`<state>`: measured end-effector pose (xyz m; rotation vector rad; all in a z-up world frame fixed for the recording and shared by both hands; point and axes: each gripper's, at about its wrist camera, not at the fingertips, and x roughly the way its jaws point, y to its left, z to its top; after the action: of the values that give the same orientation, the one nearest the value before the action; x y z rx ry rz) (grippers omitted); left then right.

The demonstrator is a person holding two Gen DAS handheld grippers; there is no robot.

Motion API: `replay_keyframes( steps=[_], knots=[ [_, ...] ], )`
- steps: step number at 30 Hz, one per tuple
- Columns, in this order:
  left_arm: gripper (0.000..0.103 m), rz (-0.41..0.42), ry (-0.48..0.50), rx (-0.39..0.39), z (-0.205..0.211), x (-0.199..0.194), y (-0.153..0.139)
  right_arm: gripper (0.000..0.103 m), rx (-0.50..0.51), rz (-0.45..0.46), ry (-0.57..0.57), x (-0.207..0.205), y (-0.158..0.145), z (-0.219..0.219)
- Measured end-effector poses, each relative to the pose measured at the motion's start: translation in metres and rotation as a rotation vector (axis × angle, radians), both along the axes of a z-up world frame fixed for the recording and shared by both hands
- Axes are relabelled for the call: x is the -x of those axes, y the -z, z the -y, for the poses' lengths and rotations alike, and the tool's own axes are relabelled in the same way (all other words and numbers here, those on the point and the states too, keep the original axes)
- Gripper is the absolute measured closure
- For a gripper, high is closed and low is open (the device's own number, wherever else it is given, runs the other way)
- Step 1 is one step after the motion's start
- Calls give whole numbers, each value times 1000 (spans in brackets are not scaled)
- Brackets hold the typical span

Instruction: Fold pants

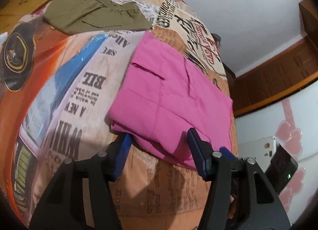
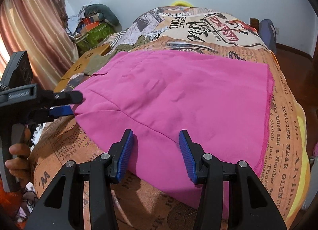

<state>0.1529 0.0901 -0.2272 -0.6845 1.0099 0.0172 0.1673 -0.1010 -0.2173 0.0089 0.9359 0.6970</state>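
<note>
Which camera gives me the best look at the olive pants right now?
The left wrist view. The olive pants lie there unobstructed on the bedspread, beyond the pink pants, with waistband and pocket visible. The right wrist view shows only a crumpled strip past the pink pants' far edge.

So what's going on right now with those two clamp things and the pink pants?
Left gripper at the pink pants' left edge. Right gripper open, fingers astride the near edge. Pants folded flat on the bedspread. Olive garment behind, clear.
</note>
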Motion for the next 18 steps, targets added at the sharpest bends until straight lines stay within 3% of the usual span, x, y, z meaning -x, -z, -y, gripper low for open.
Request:
replay_keyframes(
  steps=[5, 9, 14, 15, 18],
  knots=[
    [63, -19, -42, 21, -9, -9, 1, 59, -9, -6, -1, 0, 1, 1],
    [81, -37, -49, 13, -14, -19, 0, 59, -21, -12, 0, -1, 2, 2],
    [81, -47, 0, -49, -5, -14, -4, 59, -30, -15, -1, -2, 2, 4],
    [80, -54, 15, -30, -5, -11, -3, 59, -31, -15, -1, -2, 2, 4],
    [59, -66, 42, 90, -8, -2, 5, 59, -34, -17, -3, -3, 2, 4]
  ],
)
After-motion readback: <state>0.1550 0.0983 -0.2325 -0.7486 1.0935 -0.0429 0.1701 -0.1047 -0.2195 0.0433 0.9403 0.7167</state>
